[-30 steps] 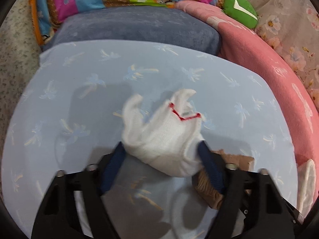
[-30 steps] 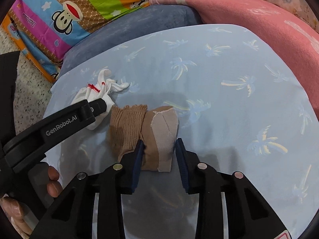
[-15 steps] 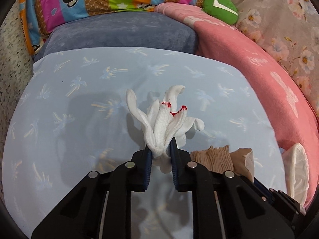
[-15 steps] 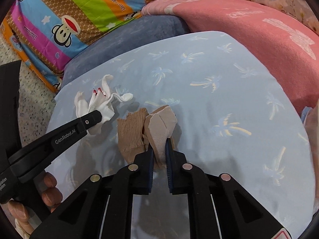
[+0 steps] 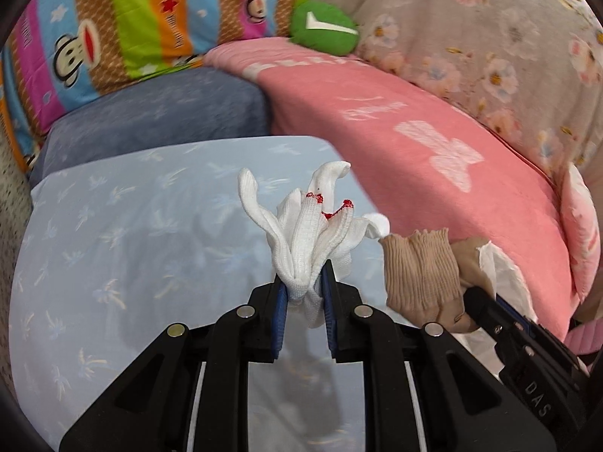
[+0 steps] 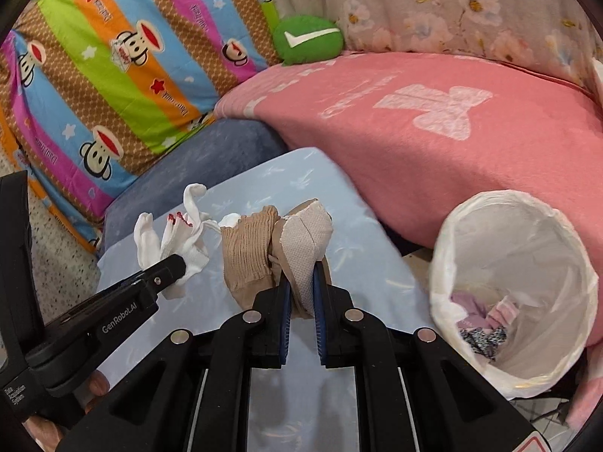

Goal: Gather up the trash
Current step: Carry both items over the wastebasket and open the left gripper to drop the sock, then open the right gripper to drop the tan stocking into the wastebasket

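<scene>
My left gripper (image 5: 303, 282) is shut on a white knit glove (image 5: 309, 226) with a red-trimmed cuff and holds it above the light blue cushion (image 5: 132, 248). My right gripper (image 6: 301, 282) is shut on a tan sock (image 6: 271, 252) and holds it up too. The glove (image 6: 173, 237) and the left gripper (image 6: 166, 271) also show at the left of the right wrist view. The sock (image 5: 422, 271) shows at the right of the left wrist view. A bin lined with a white bag (image 6: 516, 286) stands low at the right; it holds some scraps.
A pink blanket (image 6: 433, 128) covers the seat behind the bin. A dark blue cushion (image 5: 150, 116), a striped monkey-print pillow (image 6: 113, 64), a green plush (image 6: 309, 37) and a floral cloth (image 5: 490, 37) lie at the back. Speckled floor (image 6: 56, 256) lies at the left.
Both grippers closed, the left on the glove and the right on the sock, and lifted them off the blue cushion. The views swung right, and the bin came into sight.
</scene>
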Available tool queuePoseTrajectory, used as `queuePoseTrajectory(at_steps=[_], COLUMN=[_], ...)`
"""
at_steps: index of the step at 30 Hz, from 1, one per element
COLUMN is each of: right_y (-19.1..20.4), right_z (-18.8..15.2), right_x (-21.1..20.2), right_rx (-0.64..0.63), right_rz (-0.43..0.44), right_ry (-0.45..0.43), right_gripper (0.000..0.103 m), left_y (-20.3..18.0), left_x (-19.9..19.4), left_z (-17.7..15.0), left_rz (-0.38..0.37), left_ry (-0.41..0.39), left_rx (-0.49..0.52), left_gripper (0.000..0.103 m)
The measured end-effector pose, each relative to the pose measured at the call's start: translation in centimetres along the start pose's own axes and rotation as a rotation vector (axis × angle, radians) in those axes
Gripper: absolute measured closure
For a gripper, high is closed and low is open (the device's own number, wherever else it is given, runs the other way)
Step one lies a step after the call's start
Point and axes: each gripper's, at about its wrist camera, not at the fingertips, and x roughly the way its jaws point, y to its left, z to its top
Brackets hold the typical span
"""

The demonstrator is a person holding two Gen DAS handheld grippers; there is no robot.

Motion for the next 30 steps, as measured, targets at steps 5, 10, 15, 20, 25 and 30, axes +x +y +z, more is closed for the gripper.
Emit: queuePoseTrajectory(at_steps=[5,10,15,20,25,30], right_y=[-5.7,-11.4,-16.3,-19.6,-21.1,-21.3], right_z=[0.9,1.1,0.7,0.2,-0.1,0.0], right_x=[-4.4,-8.0,-10.3,-11.7,-12.1,-11.8], right_rx=[0.053,0.125,0.195,0.252,0.280,0.281], right_rz=[-0.062,-0.107,-0.152,-0.187,-0.201,-0.197], right_ry=[-0.077,-0.132,-0.163,-0.184,-0.192,-0.189], right_gripper=[0.093,0.093,0.093,0.093,0.093,0.093], left_y=[-5.1,-10.1,-14.4,-17.4,-18.8,-19.3], left_x=[-0.6,-0.5,0.1,0.5,0.7,0.1], left_z=[-0.2,-0.5,-1.0,-1.8,-2.1,-2.2], left_rz=[-0.050,-0.111,-0.158,-0.208,-0.212,-0.183], left_ry=[-0.011,0.001,0.017,0.040,0.045,0.004], left_rx=[0.088,0.170,0.244,0.281,0.291,0.290], left_gripper=[0.086,0.086,0.085,0.084,0.045,0.027])
